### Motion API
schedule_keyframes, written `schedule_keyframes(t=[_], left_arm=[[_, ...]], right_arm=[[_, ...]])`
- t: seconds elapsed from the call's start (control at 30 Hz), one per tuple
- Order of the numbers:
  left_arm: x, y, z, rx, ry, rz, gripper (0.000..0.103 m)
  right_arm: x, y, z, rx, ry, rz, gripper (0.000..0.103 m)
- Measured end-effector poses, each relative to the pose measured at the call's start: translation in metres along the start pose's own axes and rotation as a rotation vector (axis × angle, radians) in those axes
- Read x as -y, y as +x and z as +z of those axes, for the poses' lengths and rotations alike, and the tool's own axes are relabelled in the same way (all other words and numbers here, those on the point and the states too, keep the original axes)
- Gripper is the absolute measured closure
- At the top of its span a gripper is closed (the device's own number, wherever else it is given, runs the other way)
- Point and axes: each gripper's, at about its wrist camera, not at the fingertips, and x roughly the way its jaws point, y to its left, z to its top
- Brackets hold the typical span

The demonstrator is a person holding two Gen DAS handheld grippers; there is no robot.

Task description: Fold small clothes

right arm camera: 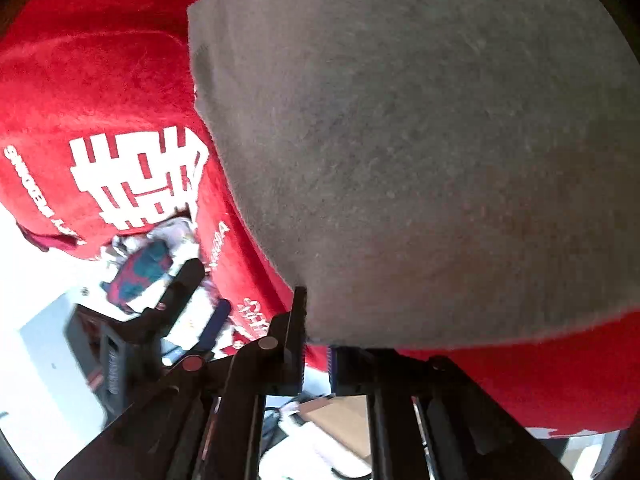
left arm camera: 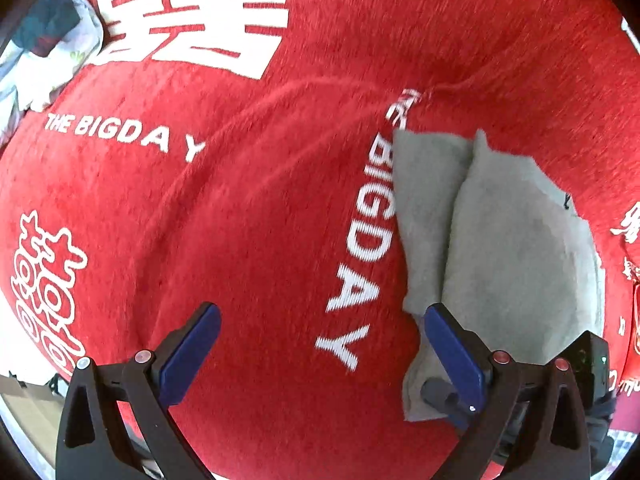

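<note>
Surface: a red blanket (left arm camera: 248, 208) printed with white characters and the words "THE BIGDAY" is spread under everything; shallow creases are seen running across it.
Grey garment (left arm camera: 496, 236): it is laid on the blanket at the right of the left wrist view, partly folded, with one layer lapped over another along a lengthwise ridge.
Left gripper (left arm camera: 322, 354): its blue-padded jaws are spread wide over bare blanket, nothing between them; the right pad stands at the garment's near left edge.
Right gripper (right arm camera: 316, 360): its jaws are brought together on the near edge of the grey garment, whose cloth fills most of the right wrist view.
Other clothes (left arm camera: 48, 52): a white and dark patterned heap is seen at the far left edge of the blanket.
</note>
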Motion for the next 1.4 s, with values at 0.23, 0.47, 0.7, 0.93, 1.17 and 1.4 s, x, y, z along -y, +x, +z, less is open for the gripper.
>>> schedule_keyframes(t=[0.23,0.47,0.7,0.93,1.17,1.4], left_arm=[[0.007,0.013,0.002,-0.025,-0.007,0.004,0.001],[0.02,0.016,-0.003,-0.035,0.022,0.016,0.001],[0.028,0.016,-0.002,-0.041,0.028,-0.011,0.001],[0.039,0.021,-0.007,-0.059,0.052,-0.012,0.001],[0.045,0.023,-0.009,-0.068,0.067,-0.004,0.001],[0.051,0.029,-0.006,-0.091,0.102,-0.026,0.001]], right_arm=[[-0.004,0.011,0.002,-0.033,-0.085,-0.094,0.088],[-0.011,-0.018,-0.013,-0.067,-0.212,-0.154,0.039],[0.023,-0.073,-0.019,0.015,-0.202,-0.167,0.038],[0.038,-0.101,-0.012,0.128,-0.153,-0.144,0.038],[0.044,-0.104,-0.015,0.141,-0.122,-0.108,0.038],[0.056,-0.099,-0.018,0.177,-0.064,-0.034,0.038]])
